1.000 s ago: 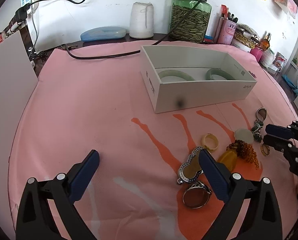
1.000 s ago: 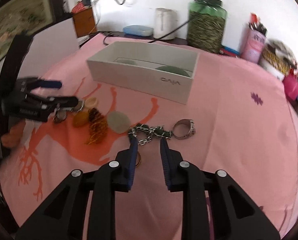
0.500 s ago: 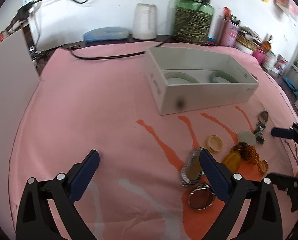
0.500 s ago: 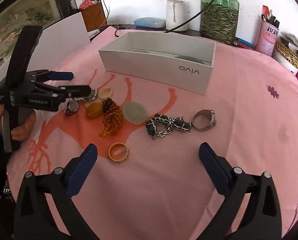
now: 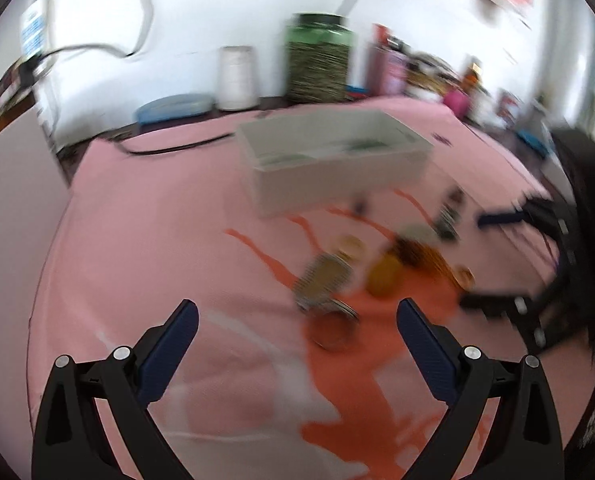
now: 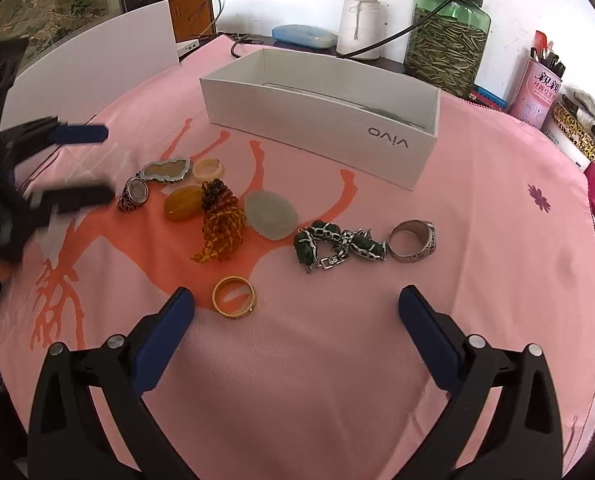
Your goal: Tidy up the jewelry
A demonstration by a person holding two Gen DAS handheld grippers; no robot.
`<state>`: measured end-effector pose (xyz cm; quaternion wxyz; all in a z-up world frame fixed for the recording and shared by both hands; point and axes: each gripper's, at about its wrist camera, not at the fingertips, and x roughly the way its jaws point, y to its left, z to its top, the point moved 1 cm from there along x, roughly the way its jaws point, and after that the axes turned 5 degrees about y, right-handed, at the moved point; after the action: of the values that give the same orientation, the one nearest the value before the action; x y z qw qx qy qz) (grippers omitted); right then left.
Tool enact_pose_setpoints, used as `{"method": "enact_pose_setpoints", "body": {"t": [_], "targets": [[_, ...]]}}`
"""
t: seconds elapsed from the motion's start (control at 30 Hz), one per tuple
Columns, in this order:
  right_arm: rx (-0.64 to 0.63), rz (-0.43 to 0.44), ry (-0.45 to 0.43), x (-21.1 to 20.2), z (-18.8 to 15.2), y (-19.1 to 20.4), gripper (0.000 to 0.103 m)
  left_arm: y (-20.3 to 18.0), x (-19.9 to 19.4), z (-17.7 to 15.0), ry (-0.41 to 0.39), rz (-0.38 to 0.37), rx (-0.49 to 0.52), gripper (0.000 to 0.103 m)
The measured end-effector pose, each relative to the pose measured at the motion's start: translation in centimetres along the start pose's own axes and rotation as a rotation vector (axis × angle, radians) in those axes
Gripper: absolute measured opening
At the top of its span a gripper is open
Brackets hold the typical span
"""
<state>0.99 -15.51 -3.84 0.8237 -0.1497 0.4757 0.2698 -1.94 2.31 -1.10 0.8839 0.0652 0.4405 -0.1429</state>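
Several jewelry pieces lie loose on the pink cloth: a gold ring (image 6: 233, 297), a green-stone chain (image 6: 339, 243), a silver ring (image 6: 412, 240), a pale jade disc (image 6: 270, 215), amber beads (image 6: 219, 226), an amber stone (image 6: 183, 208) and a framed pendant (image 6: 165, 169). A white open box (image 6: 321, 120) stands behind them with green bangles inside. My right gripper (image 6: 295, 320) is open and empty, just short of the gold ring. My left gripper (image 5: 297, 334) is open and empty; its view is blurred, with a ring (image 5: 331, 330) between its fingers.
A green glass jar (image 6: 447, 30), a white thread spool (image 6: 359, 26), a blue case (image 6: 303, 35), a pink pen cup (image 6: 537, 86) and a black cable (image 5: 169, 148) line the back edge. A white board (image 6: 89, 76) stands at the left.
My right gripper went from nearly shut to wide open and drew back from the chain. My left gripper is swinging, blurring its view, and stays open.
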Motion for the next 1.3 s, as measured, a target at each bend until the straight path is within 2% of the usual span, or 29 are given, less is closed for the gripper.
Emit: {"method": "enact_pose_setpoints", "body": {"t": [0.03, 0.1, 0.17, 0.37, 0.43, 0.47, 0.5, 0.77, 0.83, 0.93, 1.0, 1.03, 1.1, 1.13, 1.2, 1.3], "targets": [[0.000, 0.000, 0.000, 0.0, 0.0, 0.0, 0.098, -0.7, 0.2, -0.3, 0.005, -0.006, 0.030, 0.095], [0.000, 0.000, 0.000, 0.0, 0.0, 0.0, 0.098, -1.6, 0.8, -0.5, 0.025, -0.021, 0.074, 0.077], [0.000, 0.000, 0.000, 0.0, 0.0, 0.0, 0.098, -1.9, 1.6, -0.6, 0.057, -0.041, 0.090, 0.066], [0.000, 0.000, 0.000, 0.0, -0.1, 0.0, 0.098, -1.5, 2.1, -0.5, 0.058, -0.077, 0.067, 0.062], [0.000, 0.000, 0.000, 0.0, -0.1, 0.0, 0.098, -1.7, 2.1, -0.5, 0.054, -0.061, 0.068, 0.052], [0.000, 0.000, 0.000, 0.0, -0.1, 0.0, 0.098, -1.7, 2.1, -0.5, 0.051, -0.046, 0.066, 0.036], [0.000, 0.000, 0.000, 0.0, -0.1, 0.0, 0.098, -1.7, 2.0, -0.6, 0.047, -0.032, 0.059, 0.027], [0.009, 0.007, -0.008, -0.1, 0.0, -0.1, 0.096, -0.3, 1.3, -0.9, 0.029, -0.037, -0.006, 0.027], [0.047, 0.015, -0.033, -0.5, 0.1, -0.9, 0.096, 0.8, 0.9, -0.7, 0.006, -0.016, -0.047, 0.027], [0.145, -0.031, -0.118, -1.9, 0.3, -3.3, 0.095, 2.6, 1.1, -0.5, 0.011, 0.008, -0.115, 0.027], [0.221, -0.053, -0.161, -2.6, 0.3, -5.1, 0.077, 3.5, 1.5, -0.5, 0.032, 0.002, -0.151, 0.027], [0.247, -0.053, -0.168, -2.7, 0.3, -5.7, 0.073, 3.8, 1.4, -0.4, 0.028, -0.005, -0.159, 0.027], [0.288, -0.058, -0.166, -2.5, 0.5, -6.8, 0.060, 3.6, 1.3, -0.3, 0.028, 0.004, -0.148, 0.027], [0.299, -0.057, -0.160, -2.3, 0.7, -7.1, 0.057, 3.5, 1.3, -0.4, 0.028, 0.004, -0.142, 0.027], [0.318, -0.045, -0.149, -1.8, 1.0, -7.5, 0.042, 3.3, 1.4, -0.4, 0.030, 0.005, -0.135, 0.027], [0.340, -0.048, -0.125, -1.4, 0.7, -7.9, 0.032, 3.4, 1.5, -0.4, 0.035, 0.001, -0.139, 0.027]]}}
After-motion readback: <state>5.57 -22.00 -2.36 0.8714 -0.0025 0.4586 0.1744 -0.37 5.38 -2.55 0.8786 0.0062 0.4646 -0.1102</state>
